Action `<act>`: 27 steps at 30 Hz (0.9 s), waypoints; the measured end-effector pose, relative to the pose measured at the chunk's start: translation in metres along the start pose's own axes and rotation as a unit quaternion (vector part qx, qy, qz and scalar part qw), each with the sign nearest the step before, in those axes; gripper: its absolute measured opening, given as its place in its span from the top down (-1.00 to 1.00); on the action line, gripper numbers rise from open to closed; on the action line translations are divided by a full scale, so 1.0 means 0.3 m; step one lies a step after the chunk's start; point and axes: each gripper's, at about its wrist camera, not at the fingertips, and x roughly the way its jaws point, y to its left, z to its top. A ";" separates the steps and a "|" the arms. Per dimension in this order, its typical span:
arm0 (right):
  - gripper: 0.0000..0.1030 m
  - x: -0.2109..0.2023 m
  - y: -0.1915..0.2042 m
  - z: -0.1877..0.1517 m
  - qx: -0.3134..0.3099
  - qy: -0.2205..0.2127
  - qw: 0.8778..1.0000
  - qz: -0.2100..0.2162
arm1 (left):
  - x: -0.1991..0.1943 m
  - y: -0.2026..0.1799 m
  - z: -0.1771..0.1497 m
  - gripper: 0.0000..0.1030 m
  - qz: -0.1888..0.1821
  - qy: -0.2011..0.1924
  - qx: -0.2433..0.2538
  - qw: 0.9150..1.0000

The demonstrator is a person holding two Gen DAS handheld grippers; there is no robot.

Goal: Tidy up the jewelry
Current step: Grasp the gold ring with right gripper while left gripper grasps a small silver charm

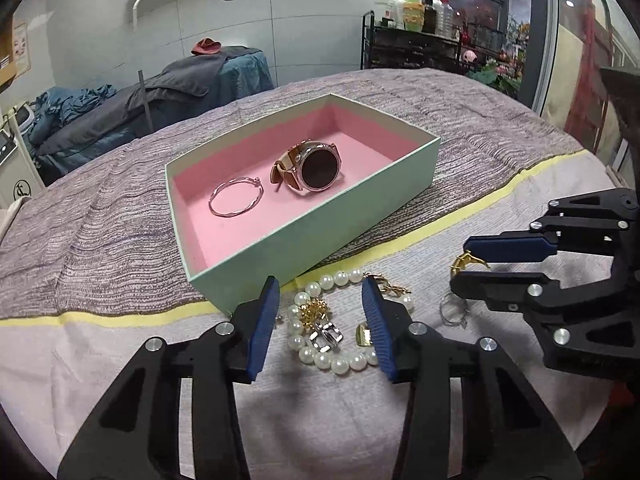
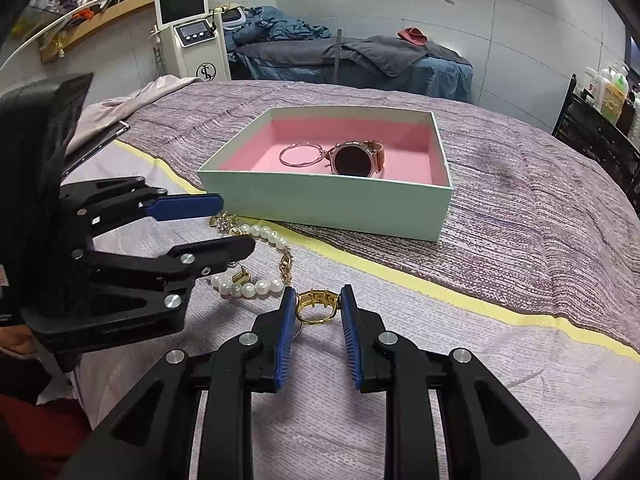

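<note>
Beauty or massage salon: draped treatment bed (image 2: pixel 360 60) at twelve o'clock, screen-topped treatment machine (image 2: pixel 192 36) at ten o'clock, rack of lotion bottles (image 1: pixel 416 12) at one o'clock.

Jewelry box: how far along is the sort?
Done: the watch and silver bangle lie in the box. In hand: right gripper is clamped on the gold ring. Left gripper stands open over the pearl bracelet. Left: that bracelet, the gold and silver pieces inside it, and a silver ring.
</note>
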 end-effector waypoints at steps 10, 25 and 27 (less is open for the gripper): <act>0.57 0.008 -0.019 -0.009 0.010 0.002 1.000 0.003 | -0.023 0.033 -0.045 0.27 -0.019 0.014 -0.035 0.999; 0.57 0.017 -0.010 -0.019 0.006 0.008 1.000 0.003 | -0.030 0.029 -0.105 0.49 -0.012 0.008 -0.096 0.995; 0.57 0.016 -0.007 -0.018 0.004 0.008 1.000 0.004 | -0.030 0.020 -0.105 0.57 -0.013 0.007 -0.092 0.996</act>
